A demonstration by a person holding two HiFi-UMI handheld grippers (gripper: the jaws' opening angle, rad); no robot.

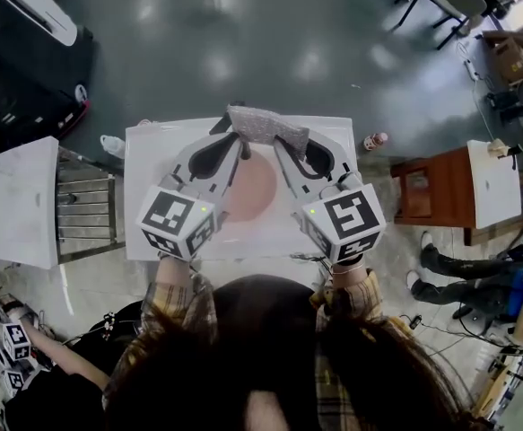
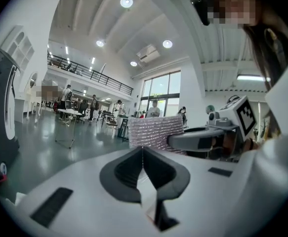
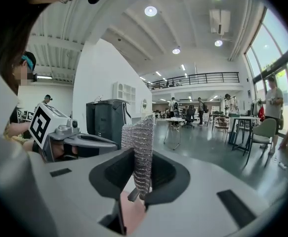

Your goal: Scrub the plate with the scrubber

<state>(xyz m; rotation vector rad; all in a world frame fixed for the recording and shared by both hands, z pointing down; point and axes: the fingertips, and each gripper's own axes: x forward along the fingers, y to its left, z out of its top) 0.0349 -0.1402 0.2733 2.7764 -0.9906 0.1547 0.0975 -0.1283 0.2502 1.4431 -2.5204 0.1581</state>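
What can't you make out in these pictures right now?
The plate: in the head view its sides are covered by the left gripper and right gripper, and any dirt is too small to see.
The left gripper's fingers: together, but whether they pinch the scrubber edge is unclear in every view.

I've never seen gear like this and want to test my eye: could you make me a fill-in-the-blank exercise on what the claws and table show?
The claw clamping the silvery mesh scrubber is the person's ___ one.
The rectangular table under the round pink plate is ___ in colour.
The left claw has its jaws ___, with nothing between them.
Missing words: right; white; shut.
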